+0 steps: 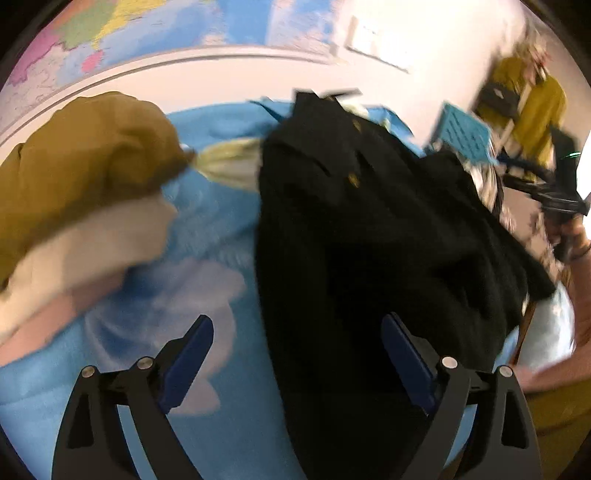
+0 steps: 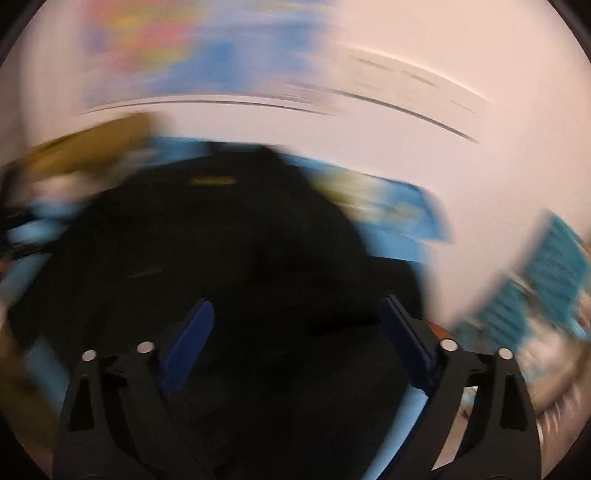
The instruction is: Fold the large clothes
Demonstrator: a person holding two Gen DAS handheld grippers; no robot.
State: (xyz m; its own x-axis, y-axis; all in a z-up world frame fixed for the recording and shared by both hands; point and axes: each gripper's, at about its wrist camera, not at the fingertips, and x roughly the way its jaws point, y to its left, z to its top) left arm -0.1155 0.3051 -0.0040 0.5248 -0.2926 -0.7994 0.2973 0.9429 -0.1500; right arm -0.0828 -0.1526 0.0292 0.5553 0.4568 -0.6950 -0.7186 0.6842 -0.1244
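Left gripper [image 1: 297,363] angled downward over the blue bedspread [image 1: 207,221], jaws spread wide and empty, right gripper [image 2: 295,345] likewise wide apart (view heavily blurred), black garment [image 1: 369,236] heaped on the bedspread, apparently stretching away from both cameras.

The premises appeared to be a domestic bedroom: a bed under a light blue cover [image 1: 229,424] carried loose garments [image 1: 85,155], a coloured world map [image 1: 92,33] hung on the pale wall, and a teal laundry basket [image 1: 463,134] stood alongside
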